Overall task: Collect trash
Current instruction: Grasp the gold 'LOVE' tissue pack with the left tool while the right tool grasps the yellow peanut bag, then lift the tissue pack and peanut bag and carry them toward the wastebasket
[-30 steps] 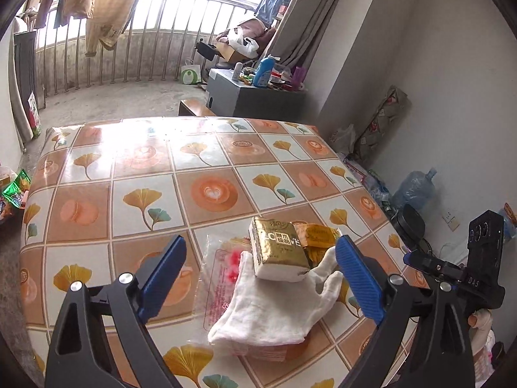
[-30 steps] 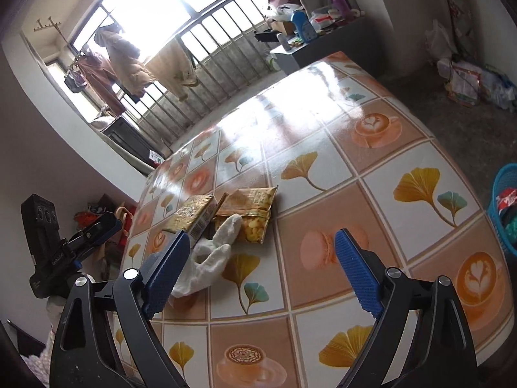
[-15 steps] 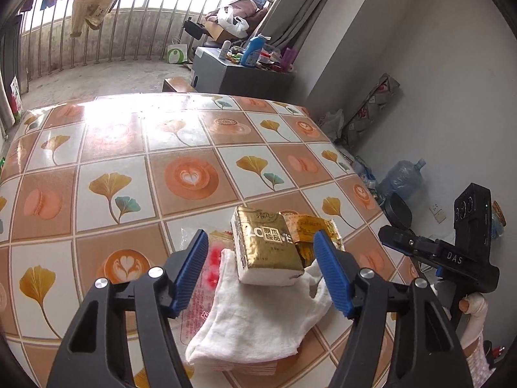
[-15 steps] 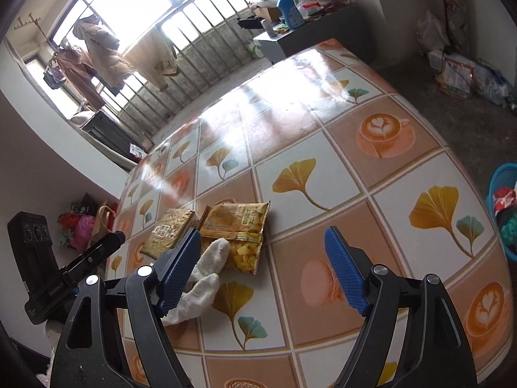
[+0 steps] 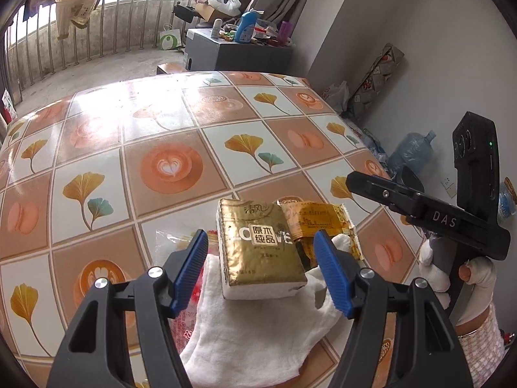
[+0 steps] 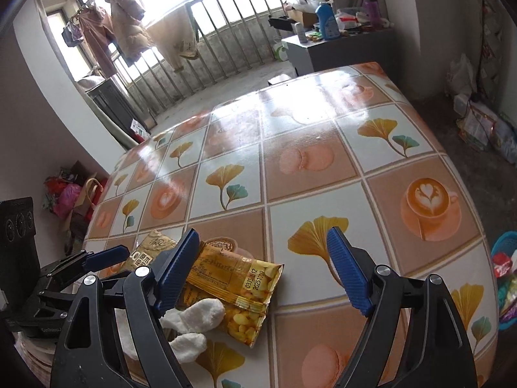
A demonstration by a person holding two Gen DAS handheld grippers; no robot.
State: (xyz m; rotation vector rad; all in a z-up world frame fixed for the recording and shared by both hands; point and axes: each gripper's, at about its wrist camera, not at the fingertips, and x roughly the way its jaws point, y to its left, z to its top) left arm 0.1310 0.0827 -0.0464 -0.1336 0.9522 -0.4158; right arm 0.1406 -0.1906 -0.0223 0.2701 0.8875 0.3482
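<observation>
While the left gripper hangs with its jaws apart on either side of a gold tissue pack, its blue pads clear of the wrapper, the pack lies on a white glove spread on the patterned table. Just beside the pack, a yellow snack wrapper lies flat, partly over the glove's fingers. Over that wrapper's right end, the right gripper is spread wide and holds nothing. At the table's right, a blue basket sits on the floor.
</observation>
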